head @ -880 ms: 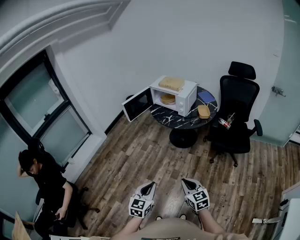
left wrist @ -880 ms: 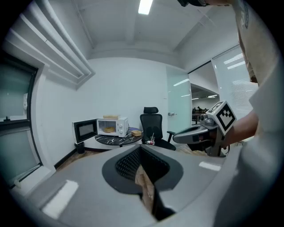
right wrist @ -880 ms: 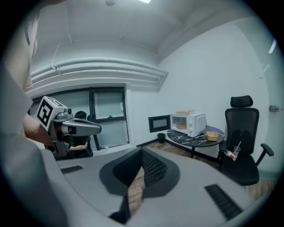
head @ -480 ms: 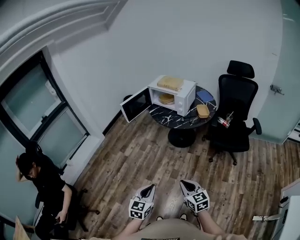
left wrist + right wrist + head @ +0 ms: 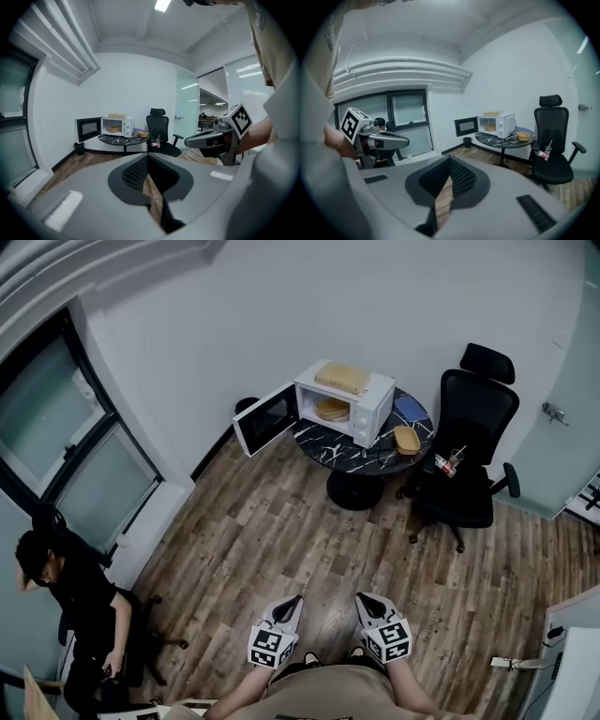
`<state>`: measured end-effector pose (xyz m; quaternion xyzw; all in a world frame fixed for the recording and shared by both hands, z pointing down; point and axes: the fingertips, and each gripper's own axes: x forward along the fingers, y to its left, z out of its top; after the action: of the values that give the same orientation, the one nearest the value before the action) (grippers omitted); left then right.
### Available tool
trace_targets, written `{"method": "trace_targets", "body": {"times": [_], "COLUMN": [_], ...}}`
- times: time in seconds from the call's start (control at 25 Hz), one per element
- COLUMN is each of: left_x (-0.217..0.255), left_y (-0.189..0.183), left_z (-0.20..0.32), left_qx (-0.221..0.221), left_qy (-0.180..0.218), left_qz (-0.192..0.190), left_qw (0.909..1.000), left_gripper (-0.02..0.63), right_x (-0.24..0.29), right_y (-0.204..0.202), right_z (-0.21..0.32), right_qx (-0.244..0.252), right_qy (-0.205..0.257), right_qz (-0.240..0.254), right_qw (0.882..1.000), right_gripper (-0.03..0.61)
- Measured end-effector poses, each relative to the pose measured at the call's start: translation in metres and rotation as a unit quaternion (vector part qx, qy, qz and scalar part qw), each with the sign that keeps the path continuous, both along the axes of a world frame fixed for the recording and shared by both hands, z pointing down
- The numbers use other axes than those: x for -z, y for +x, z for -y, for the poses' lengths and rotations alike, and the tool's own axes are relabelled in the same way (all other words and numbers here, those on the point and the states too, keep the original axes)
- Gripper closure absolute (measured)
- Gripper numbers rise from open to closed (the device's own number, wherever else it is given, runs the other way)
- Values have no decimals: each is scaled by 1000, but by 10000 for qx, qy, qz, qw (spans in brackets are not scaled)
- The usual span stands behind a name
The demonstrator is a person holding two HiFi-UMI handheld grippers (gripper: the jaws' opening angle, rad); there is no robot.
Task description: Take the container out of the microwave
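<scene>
The white microwave (image 5: 364,412) stands on a round black table (image 5: 366,461) across the room, with its door (image 5: 263,418) swung open to the left. A tan round container (image 5: 331,410) lies inside it. In the left gripper view the microwave (image 5: 117,126) is small and far away; the right gripper view shows the same microwave (image 5: 497,123) equally distant. My left gripper (image 5: 293,602) and right gripper (image 5: 363,600) are held close to my body, side by side, far from the table. Both are shut with nothing in them.
A flat tan container (image 5: 342,379) lies on top of the microwave, and another tan container (image 5: 407,439) sits on the table's right side. A black office chair (image 5: 468,461) stands to the right of the table. A person (image 5: 73,601) sits at the lower left by the window. Wooden floor (image 5: 309,540) lies between me and the table.
The head view has shifted: the microwave and table sit a little higher and the grippers a little lower. Both grippers stay shut.
</scene>
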<state>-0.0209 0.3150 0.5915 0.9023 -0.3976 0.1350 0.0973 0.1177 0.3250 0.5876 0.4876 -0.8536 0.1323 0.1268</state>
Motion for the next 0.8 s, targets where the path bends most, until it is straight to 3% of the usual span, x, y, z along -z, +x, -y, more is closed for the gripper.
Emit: {"method": "trace_targets", "body": {"times": [0.24, 0.48, 0.6, 0.8], "left_x": [-10, -11, 4, 22], "left_y": [-18, -10, 2, 40], "left_z": [6, 31, 62, 114], "left_qx": [190, 370, 394, 277], "left_qy": [91, 50, 259, 494], "left_qz": [-138, -254, -449, -148], "left_qw": [9997, 9990, 9979, 9983], "left_gripper": [606, 606, 606, 606], "right_x": [-18, -21, -23, -6], "right_y": [-5, -7, -2, 24], "right_z": [6, 37, 71, 131], "right_qx": [-178, 179, 373, 655], "right_qy": [-223, -263, -187, 115], "right_qz": [-175, -86, -62, -178], "right_qw": [9994, 9995, 9991, 9976], "right_gripper": [571, 571, 571, 571]}}
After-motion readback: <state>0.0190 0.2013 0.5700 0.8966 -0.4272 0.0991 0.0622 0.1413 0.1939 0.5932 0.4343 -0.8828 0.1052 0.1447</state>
